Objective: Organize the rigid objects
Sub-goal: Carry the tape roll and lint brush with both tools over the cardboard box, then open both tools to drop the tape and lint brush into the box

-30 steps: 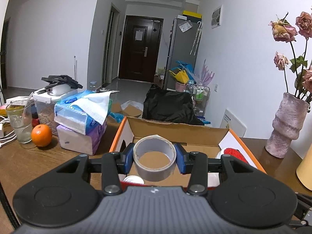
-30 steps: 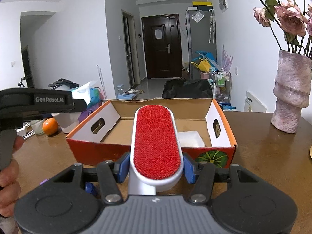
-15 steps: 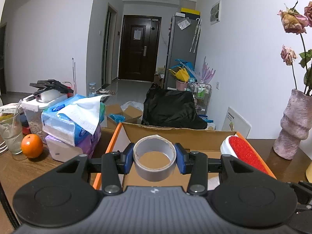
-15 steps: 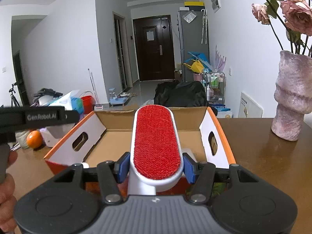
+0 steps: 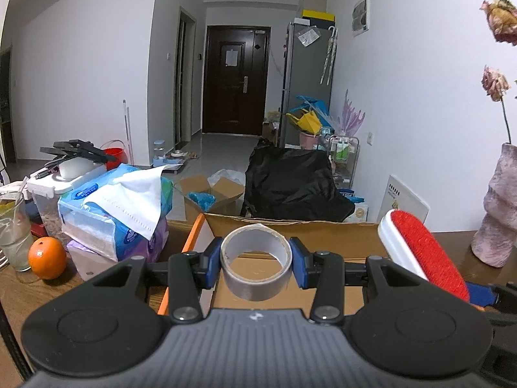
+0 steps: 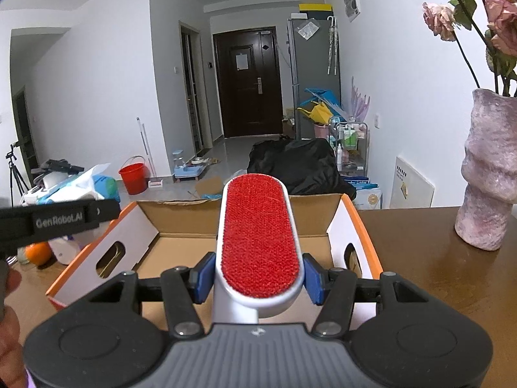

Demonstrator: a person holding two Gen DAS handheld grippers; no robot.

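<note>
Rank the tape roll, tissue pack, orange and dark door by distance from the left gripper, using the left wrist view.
1. Tape roll, clamped in the left gripper.
2. Tissue pack, left, on the table.
3. Orange, farther left.
4. Dark door, down the hallway.

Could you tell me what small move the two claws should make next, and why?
Probably lower both into the cardboard box and then let go. The left claw grips the tape roll and the right claw grips the red lint brush, both already over the box's open interior, whose visible floor looks bare.
</note>
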